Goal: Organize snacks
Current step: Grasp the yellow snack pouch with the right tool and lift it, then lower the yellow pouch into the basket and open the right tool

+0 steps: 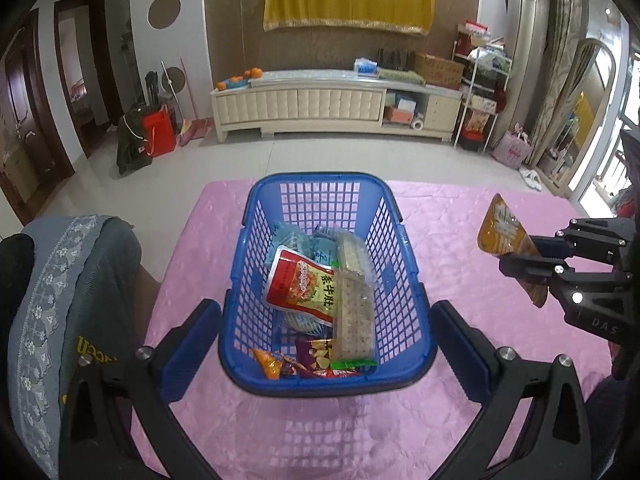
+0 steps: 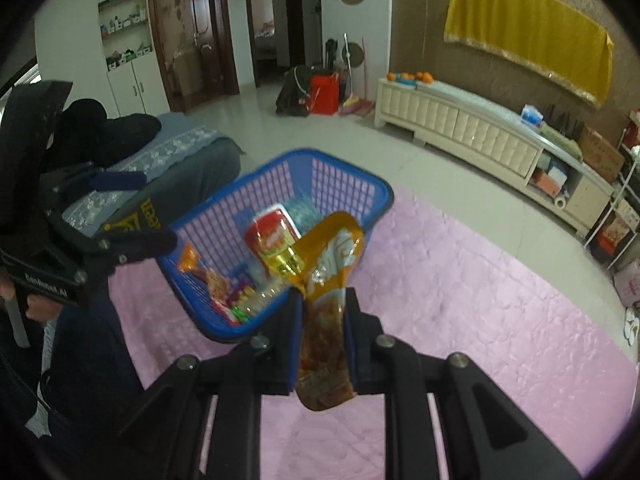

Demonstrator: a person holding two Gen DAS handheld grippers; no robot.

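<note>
A blue plastic basket (image 1: 248,208) stands on the pink tablecloth and holds several snack packs: a red pouch (image 1: 300,288), a long cracker pack (image 1: 354,320), pale blue packets (image 1: 288,240) and chip bags (image 1: 312,360) at its near end. My left gripper (image 1: 326,308) is open, its blue pads seen either side of the basket's near end, apparently above it. In the right wrist view the left gripper (image 2: 158,210) hovers beside the basket's (image 2: 384,192) left corner. My right gripper (image 2: 324,320) is shut on an orange snack pouch (image 2: 332,256), held in the air to the right of the basket. That pouch (image 1: 500,228) and gripper (image 1: 520,256) also show at the right of the left wrist view.
The pink cloth (image 1: 460,216) covers the table out to the right and front. A grey seat with a lace cover (image 1: 60,300) presses against the table's left edge. Beyond the table lie tiled floor and a cream cabinet (image 1: 300,108). A hand (image 2: 40,304) grips the left tool.
</note>
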